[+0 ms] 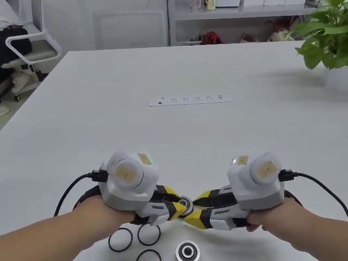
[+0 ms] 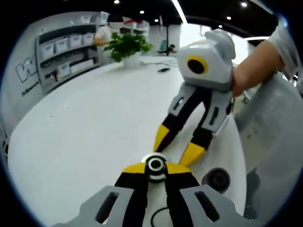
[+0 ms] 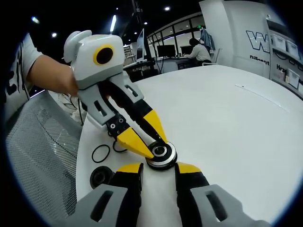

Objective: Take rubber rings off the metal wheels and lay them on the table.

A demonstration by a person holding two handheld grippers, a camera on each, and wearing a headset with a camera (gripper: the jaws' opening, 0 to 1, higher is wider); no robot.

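Head view: three loose rubber rings

Open-plan office-lab: desks with monitors, shelves of storage bins, potted plant, office chair.

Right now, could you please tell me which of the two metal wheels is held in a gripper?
The metal wheel clamped in the left gripper; the other wheel lies free on the table.

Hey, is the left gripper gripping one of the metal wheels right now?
Yes, in the left gripper view the left gripper is shut on a metal wheel, pinched between its yellow tips.
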